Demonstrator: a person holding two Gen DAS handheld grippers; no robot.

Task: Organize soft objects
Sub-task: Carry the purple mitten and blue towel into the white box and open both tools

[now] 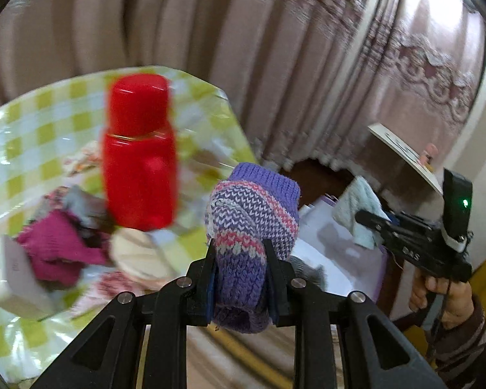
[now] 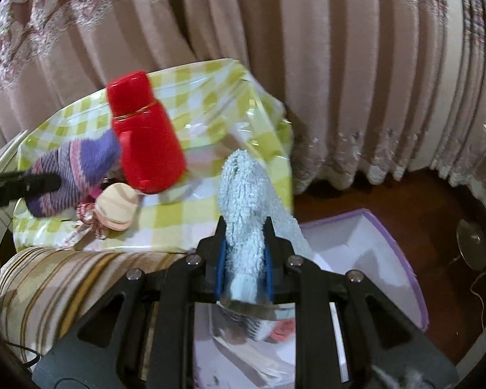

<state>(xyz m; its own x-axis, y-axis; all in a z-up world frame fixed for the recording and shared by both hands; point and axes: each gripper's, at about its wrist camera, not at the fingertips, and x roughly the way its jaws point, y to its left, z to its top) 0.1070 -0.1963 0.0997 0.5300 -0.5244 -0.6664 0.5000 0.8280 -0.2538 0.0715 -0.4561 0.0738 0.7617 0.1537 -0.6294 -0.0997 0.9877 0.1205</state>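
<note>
Carrying step, I'd say: left gripper clamps the purple knit mitten, right gripper clamps the pale blue fluffy cloth; next, lower both into the white box beside the bench.

Left hand-held gripper angled downward, jaws clamped on knitted sock. Right hand-held gripper angled downward, jaws clamped on fluffy blue cloth; hand wraps its grip, striped sleeve behind.
</note>
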